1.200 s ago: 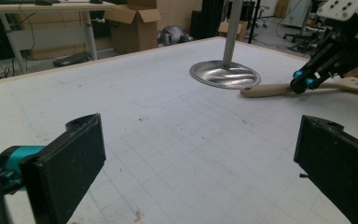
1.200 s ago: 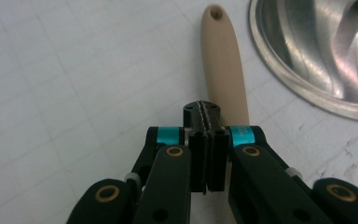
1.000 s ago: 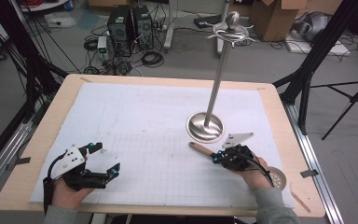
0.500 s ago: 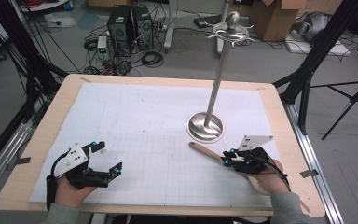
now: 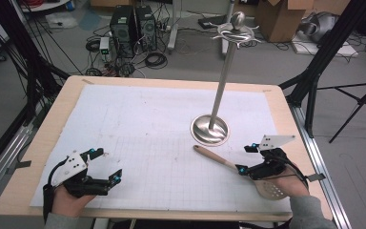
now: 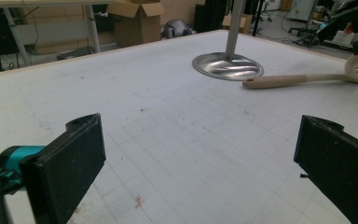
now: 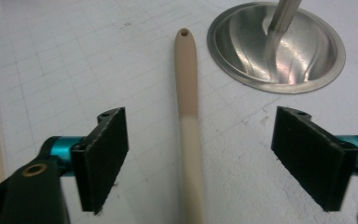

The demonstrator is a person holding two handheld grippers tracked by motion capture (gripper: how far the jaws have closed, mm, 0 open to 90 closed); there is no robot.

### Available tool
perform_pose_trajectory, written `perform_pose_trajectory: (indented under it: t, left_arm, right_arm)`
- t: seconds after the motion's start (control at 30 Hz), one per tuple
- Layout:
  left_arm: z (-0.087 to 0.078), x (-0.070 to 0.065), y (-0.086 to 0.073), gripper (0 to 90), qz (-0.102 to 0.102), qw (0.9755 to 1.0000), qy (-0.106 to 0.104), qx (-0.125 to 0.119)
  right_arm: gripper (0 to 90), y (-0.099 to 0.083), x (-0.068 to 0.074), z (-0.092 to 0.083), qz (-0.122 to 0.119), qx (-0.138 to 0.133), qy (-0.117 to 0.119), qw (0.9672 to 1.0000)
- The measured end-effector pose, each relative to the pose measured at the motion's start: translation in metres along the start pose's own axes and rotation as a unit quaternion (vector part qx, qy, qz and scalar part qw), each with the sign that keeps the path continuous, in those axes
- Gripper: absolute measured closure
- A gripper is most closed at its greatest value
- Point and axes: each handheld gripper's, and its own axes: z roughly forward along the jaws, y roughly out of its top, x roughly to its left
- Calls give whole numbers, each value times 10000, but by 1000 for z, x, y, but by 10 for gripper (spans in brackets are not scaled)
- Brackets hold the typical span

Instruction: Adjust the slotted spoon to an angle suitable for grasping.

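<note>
since a second ago the right gripper (image 5: 248,160) has slid back toward the table's right near corner, its jaws just opening off the slotted spoon (image 5: 238,169).

its jaws now stand spread, the beige handle (image 7: 189,116) running untouched between them; the spoon lies flat on the grid mat (image 5: 147,133), long axis slanting, handle tip beside the metal stand's (image 5: 210,129) round base, perforated head by the right hand (image 5: 286,183), which rests low with the wrist near the table edge. the left gripper (image 5: 106,164), jaws spread on nothing, rests at the mat's left near corner, well apart.
</note>
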Motion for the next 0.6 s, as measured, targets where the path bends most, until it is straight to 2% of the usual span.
perform_pose_trajectory:
  t: [0.13, 0.27, 0.37, 0.6]
  left_arm:
    - [-8, -1, -5, 24, -45, 10000, 67, 23]
    - [-18, 2, -7, 23, -82, 9998, 182, -11]
    - [-24, 2, -7, 23, -108, 9996, 267, -43]
    - [-29, 0, -11, 24, -101, 9994, 325, 14]
  right_arm:
    - [152, -2, -3, -5, -43, -99, 158, 9998]
    - [152, -4, -10, -7, -73, 70, 221, 9997]
    - [153, -5, -11, -6, 28, 134, 223, 9997]
    - [154, -8, -11, -6, 0, 324, 296, 9990]
